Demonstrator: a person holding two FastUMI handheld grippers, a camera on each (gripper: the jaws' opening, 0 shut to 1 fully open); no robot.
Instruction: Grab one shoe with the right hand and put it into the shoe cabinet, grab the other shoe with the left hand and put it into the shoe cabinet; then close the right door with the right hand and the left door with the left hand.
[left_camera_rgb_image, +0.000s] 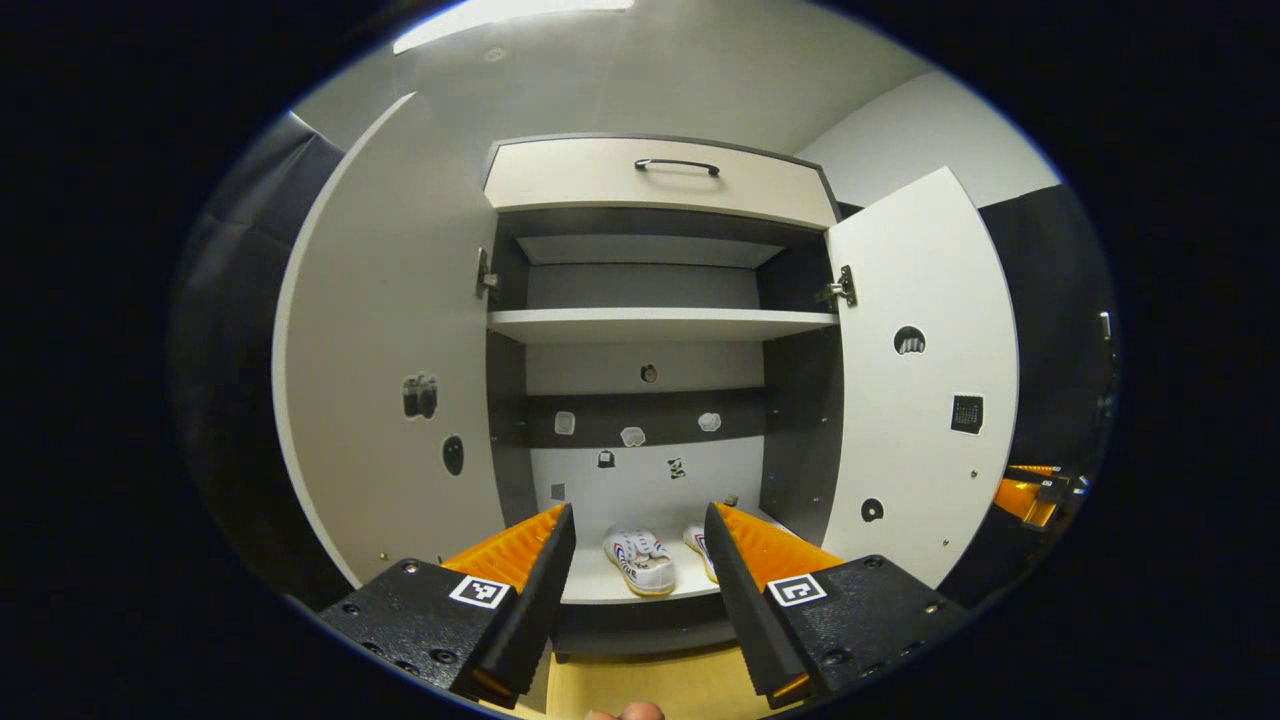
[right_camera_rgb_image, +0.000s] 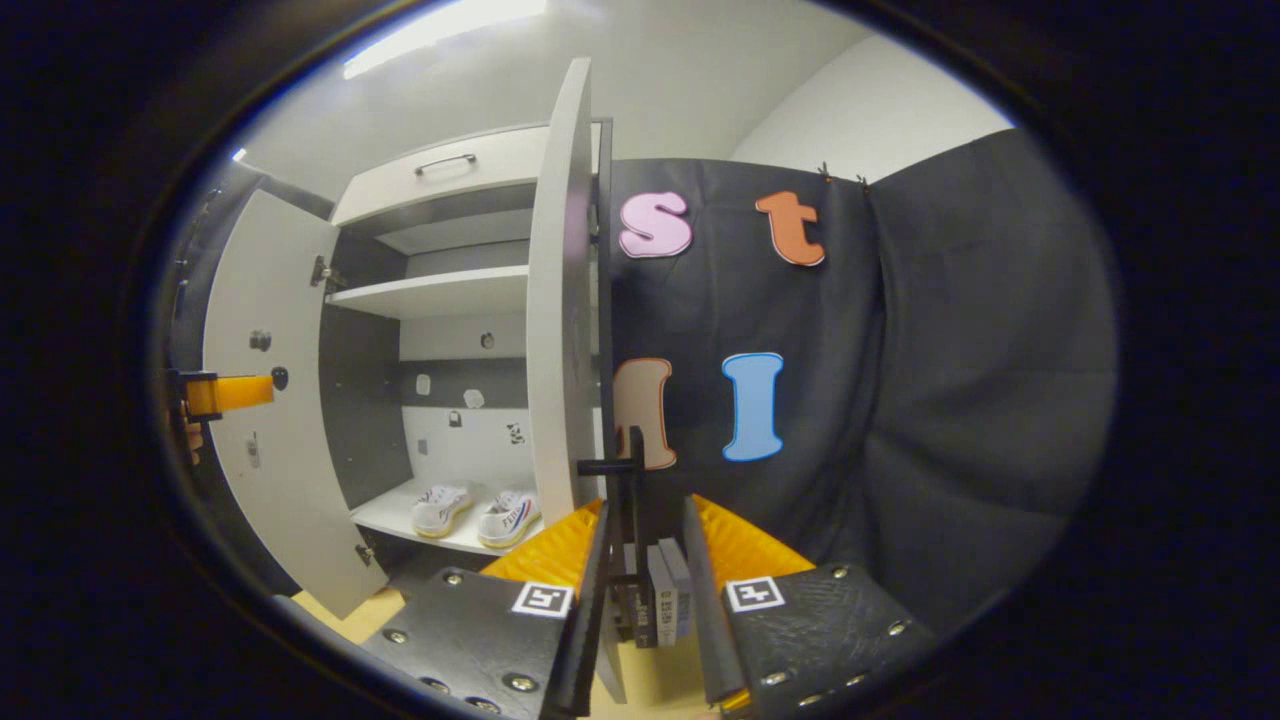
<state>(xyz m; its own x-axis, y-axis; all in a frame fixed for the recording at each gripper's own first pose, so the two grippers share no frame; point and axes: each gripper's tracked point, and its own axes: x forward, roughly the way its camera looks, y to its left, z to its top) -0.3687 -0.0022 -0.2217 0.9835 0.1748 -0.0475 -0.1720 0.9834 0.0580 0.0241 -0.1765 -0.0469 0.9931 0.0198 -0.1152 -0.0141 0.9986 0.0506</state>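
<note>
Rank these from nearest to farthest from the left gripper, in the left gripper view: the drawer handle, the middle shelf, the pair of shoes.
From the left gripper:
1. Pair of shoes, on the bottom shelf, just beyond the fingertips.
2. Middle shelf, higher up inside the cabinet.
3. Drawer handle, at the top, on the drawer front.

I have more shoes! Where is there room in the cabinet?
The middle shelf is bare from wall to wall, and so is the top shelf. The bottom shelf is crowded: both shoes sit there.

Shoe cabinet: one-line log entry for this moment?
shoes: both on bottom shelf | left door: open | right door: open | left gripper: open | right gripper: at right door handle
</note>
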